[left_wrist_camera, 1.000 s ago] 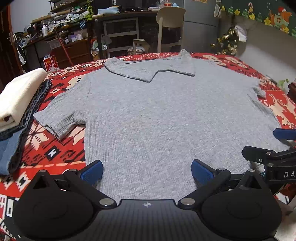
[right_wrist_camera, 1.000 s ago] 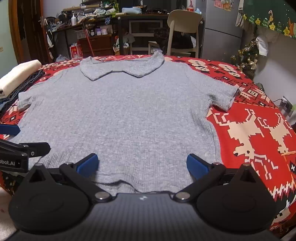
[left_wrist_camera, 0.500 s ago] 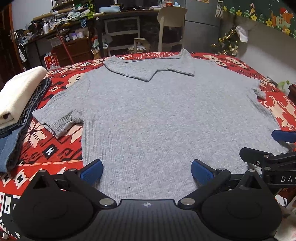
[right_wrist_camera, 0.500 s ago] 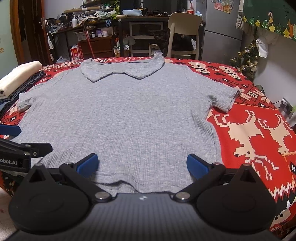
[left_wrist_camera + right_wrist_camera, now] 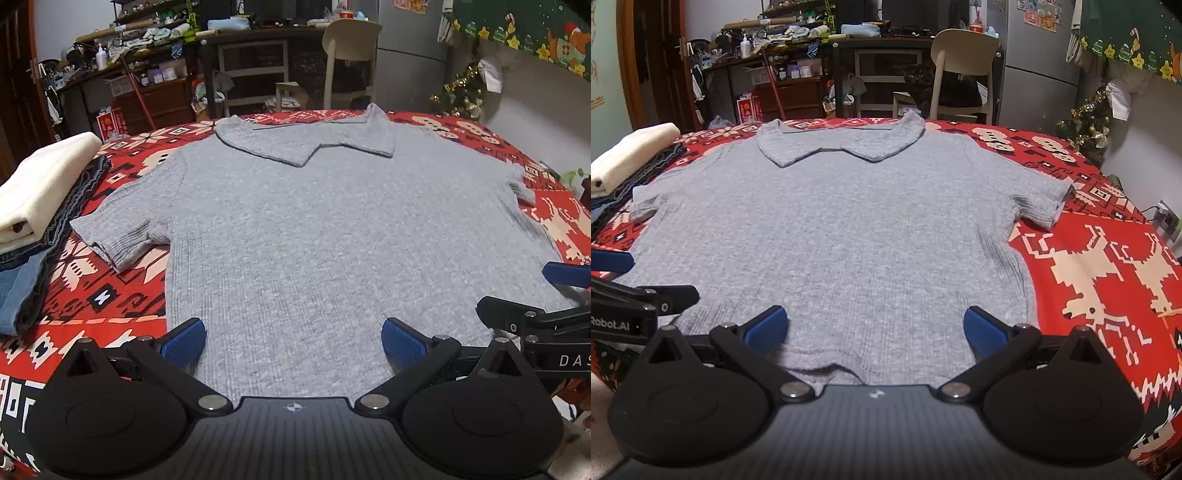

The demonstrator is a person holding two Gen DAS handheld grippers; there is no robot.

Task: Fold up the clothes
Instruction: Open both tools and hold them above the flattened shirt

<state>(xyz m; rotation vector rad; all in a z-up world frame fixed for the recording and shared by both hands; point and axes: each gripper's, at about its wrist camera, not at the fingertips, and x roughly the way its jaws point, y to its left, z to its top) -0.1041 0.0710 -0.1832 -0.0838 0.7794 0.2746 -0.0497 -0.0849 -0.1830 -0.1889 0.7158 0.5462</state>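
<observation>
Currently spread flat, collar far side: grey polo shirt point(image 5: 314, 229) on red patterned tablecloth point(image 5: 1100, 266). At shirt hem: left gripper point(image 5: 293, 338) and right gripper point(image 5: 873, 330), both released, fingers wide apart. Left of shirt: folded clothes stack point(image 5: 33, 206).

grey ribbed shirt point(image 5: 314, 236), red cloth point(image 5: 1108, 266) (cream reindeer)

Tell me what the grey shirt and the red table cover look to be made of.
Grey shirt: apparently a soft ribbed knit, matte and heathered; fine lengthwise ribs run down the body. Red table cover: probably a printed or woven fabric, matte, with a blocky reindeer and snowflake pattern; the fibre cannot be told.
</observation>
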